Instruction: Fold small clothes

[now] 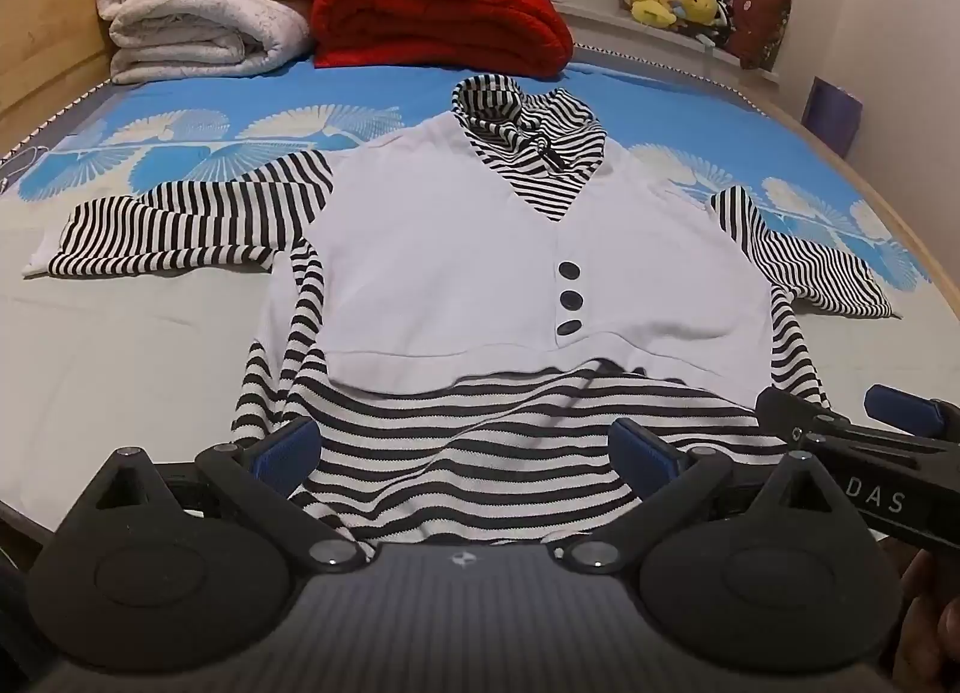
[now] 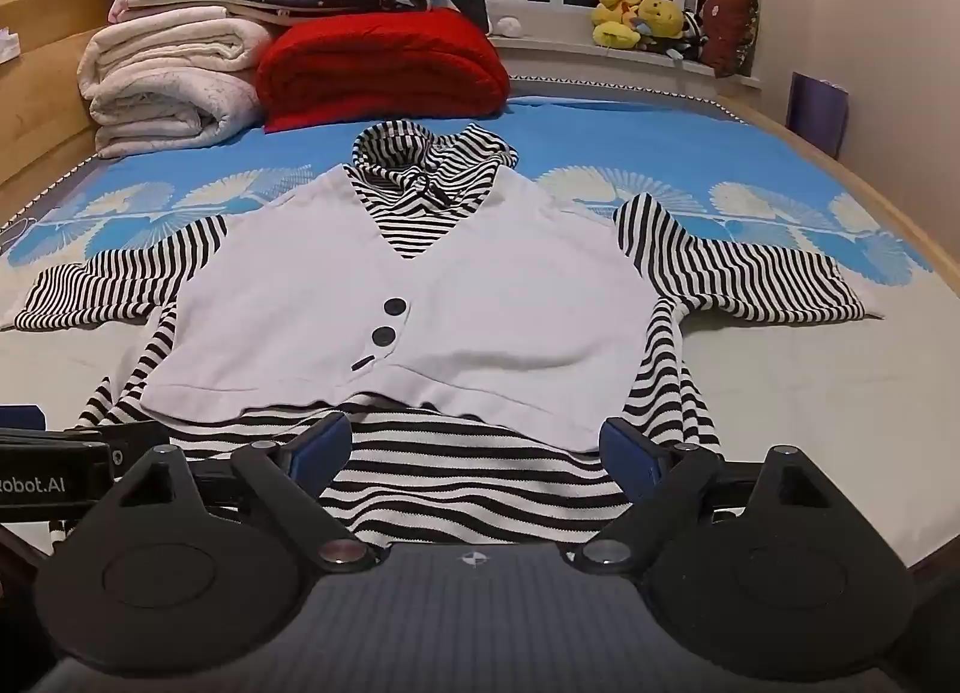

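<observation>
Here the striped top [image 1: 480, 453] with white vest front lies flat, both grippers' fingers [image 1: 288, 447] spread, empty.

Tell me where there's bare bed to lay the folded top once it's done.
Bare pale sheet lies between the top and the bed's left edge, below the left sleeve. A matching patch sits under the right sleeve. The head end is crowded: white blankets and a red blanket.

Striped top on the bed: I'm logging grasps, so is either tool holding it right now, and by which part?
Nothing is held. Both the left tool and the right tool stand wide open above the striped top at its bottom hem, pads not pressing the fabric.
</observation>
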